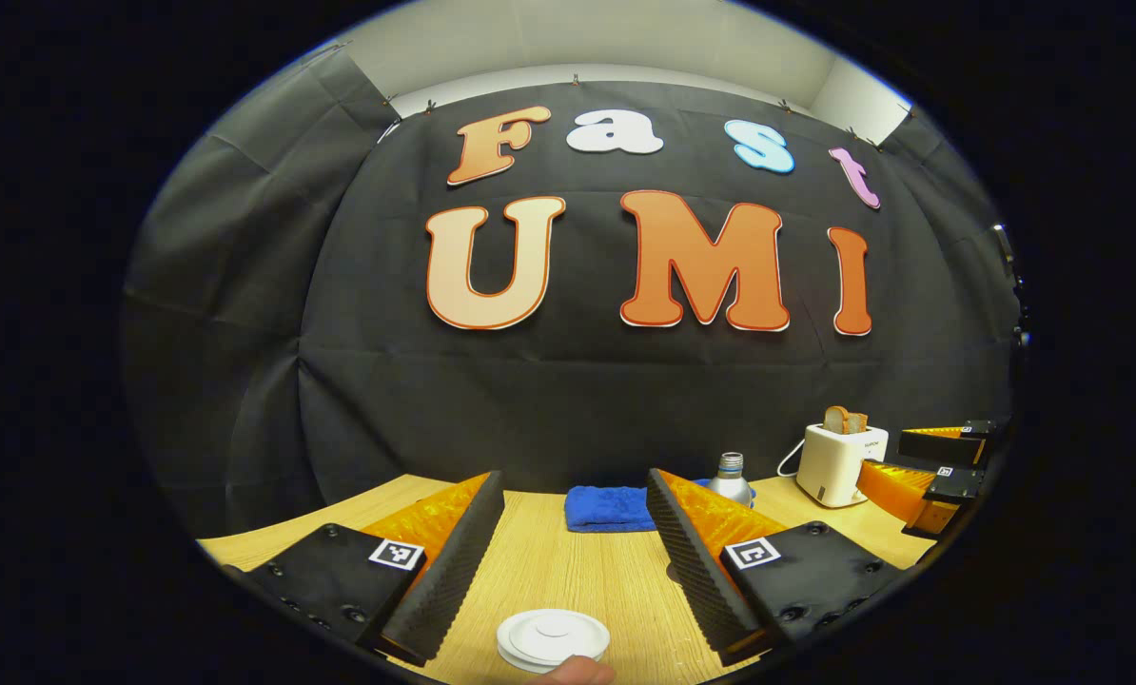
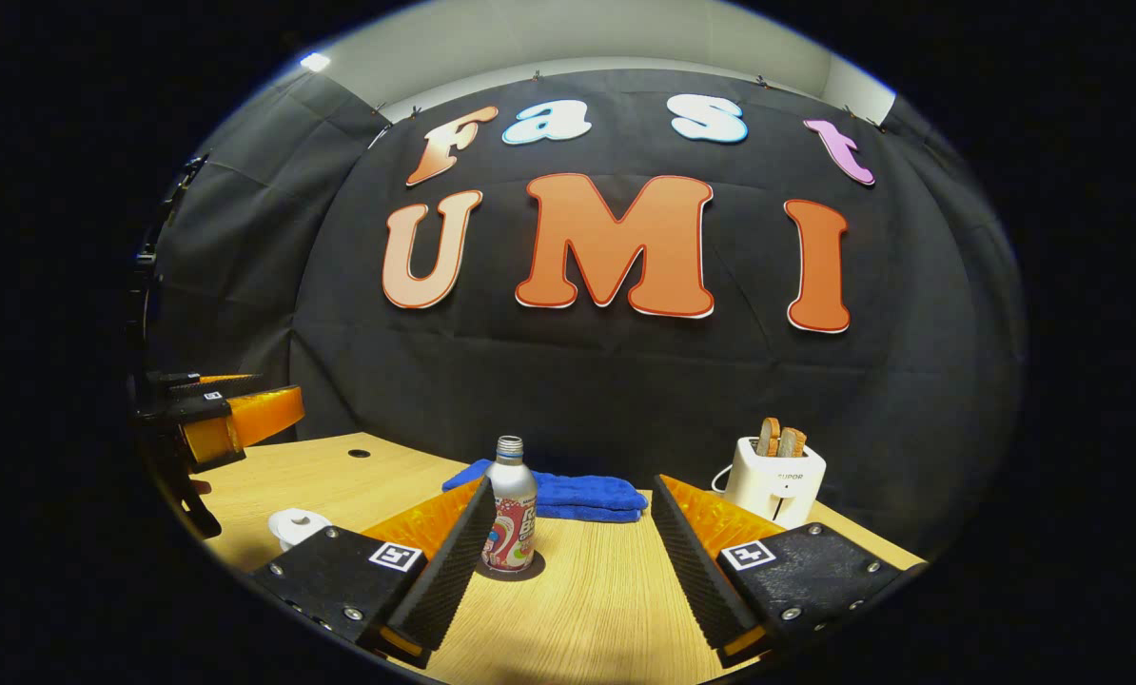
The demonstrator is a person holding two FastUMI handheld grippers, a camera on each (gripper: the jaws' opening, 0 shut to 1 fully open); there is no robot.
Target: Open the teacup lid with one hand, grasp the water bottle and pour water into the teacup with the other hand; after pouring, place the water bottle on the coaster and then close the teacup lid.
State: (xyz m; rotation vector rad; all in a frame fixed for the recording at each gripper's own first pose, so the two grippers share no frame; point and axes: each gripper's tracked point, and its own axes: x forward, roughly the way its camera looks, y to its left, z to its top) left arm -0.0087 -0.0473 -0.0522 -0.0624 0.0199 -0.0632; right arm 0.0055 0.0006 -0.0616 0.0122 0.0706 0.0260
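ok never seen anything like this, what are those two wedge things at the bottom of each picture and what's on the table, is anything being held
There is no robot arm here. A person holds a two-finger gripper in each hand, and a fisheye camera rides on each one, looking forward along its fingers. Those fingers are the wedges you see.

In the left gripper view, the left gripper is open above the white teacup lid. The right gripper shows far off at the right edge.

In the right gripper view, the right gripper is open, and the water bottle stands upright on a dark coaster near its left finger.

Also on the wooden table: a folded blue cloth and a white toaster with bread in it. Nothing is held yet.
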